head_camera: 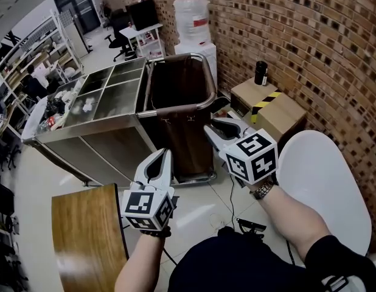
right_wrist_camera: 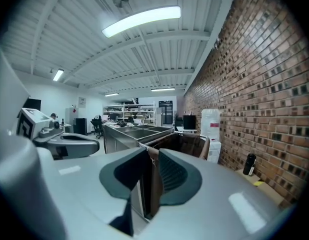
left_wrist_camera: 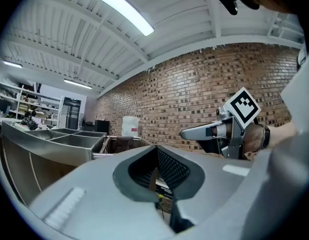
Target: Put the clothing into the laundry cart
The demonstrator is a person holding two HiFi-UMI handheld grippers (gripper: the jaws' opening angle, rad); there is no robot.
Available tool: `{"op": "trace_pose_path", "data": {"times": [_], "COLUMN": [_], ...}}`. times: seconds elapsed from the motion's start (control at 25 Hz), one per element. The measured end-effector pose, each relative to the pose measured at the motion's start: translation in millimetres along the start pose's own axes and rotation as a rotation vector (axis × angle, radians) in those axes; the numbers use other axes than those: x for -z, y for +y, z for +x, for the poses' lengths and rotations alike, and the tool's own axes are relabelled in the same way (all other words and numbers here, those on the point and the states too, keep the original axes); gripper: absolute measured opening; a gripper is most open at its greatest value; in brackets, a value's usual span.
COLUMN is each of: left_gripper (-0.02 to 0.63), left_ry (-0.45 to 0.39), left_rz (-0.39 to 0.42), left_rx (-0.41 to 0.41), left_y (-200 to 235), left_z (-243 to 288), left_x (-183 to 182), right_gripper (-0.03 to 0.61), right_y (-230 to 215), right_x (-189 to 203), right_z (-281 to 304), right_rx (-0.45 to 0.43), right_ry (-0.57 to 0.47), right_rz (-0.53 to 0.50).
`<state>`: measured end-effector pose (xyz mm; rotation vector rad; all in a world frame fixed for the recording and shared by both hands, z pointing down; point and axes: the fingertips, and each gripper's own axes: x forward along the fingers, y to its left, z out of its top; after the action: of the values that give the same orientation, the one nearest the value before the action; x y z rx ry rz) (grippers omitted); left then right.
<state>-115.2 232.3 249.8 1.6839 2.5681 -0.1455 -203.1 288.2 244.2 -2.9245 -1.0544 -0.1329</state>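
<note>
Brick wall (head_camera: 309, 35) backs the laundry cart (head_camera: 176, 110) at twelve o'clock. Your left gripper (head_camera: 165, 154) is closed, right gripper (head_camera: 211, 129) barely parted, both empty. Unseen clothing should be limp; pinch a fold.

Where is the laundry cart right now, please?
In the head view's centre, the cart stands between the steel table on its left and cardboard boxes on its right, with the water dispenser behind it.
</note>
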Motion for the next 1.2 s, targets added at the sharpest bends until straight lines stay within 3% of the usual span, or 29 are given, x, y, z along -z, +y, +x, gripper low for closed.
{"op": "trace_pose_path", "data": {"times": [0.4, 1.2], "left_gripper": [0.0, 0.0], "left_ry": [-0.016, -0.024], "left_rz": [0.024, 0.032], "left_rx": [0.032, 0.057], "left_y": [-19.7, -33.6], "left_z": [4.7, 2.7], "left_x": [-20.9, -35.8], "right_gripper": [0.002, 0.0], "right_y": [17.5, 39.7], "right_x": [-9.5, -25.2], "right_z": [-19.3, -32.1], "right_rx": [0.031, 0.045], "right_ry": [-0.078, -0.12], "right_rz": [-0.046, -0.102]}}
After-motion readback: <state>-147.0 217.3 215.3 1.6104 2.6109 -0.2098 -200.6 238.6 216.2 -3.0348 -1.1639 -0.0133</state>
